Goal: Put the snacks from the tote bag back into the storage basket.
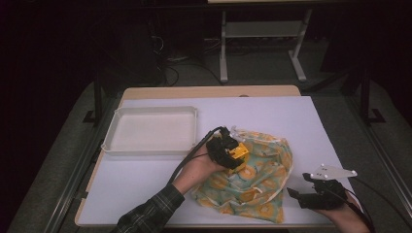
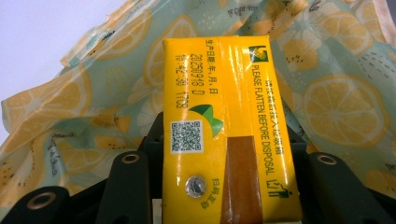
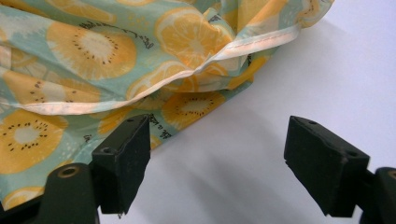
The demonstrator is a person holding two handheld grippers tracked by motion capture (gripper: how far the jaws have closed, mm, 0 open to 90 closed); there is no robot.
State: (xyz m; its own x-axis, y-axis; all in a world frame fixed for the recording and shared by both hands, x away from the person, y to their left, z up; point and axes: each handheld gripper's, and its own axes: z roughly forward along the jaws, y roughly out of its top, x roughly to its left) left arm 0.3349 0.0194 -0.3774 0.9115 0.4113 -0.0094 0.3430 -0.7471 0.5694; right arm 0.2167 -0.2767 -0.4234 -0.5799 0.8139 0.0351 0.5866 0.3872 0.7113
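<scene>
A yellow drink carton (image 2: 229, 130) with printed text and a QR code is held between the jaws of my left gripper (image 1: 232, 153), which is shut on it. The carton (image 1: 239, 152) hangs just above a crumpled teal bag printed with lemon slices (image 1: 252, 177) lying on the white table sheet. In the left gripper view that bag (image 2: 336, 98) spreads behind the carton. My right gripper (image 1: 302, 193) stands open near the bag's right edge, close to the table's front. Its two black jaws are wide apart with bare sheet between them, and the bag's hem (image 3: 163, 88) lies just ahead.
A white shallow tray (image 1: 151, 130) stands empty at the back left of the table. The white sheet (image 1: 272, 114) covers the tabletop, with a wooden edge at the back. Dark floor, cables and a metal frame lie beyond.
</scene>
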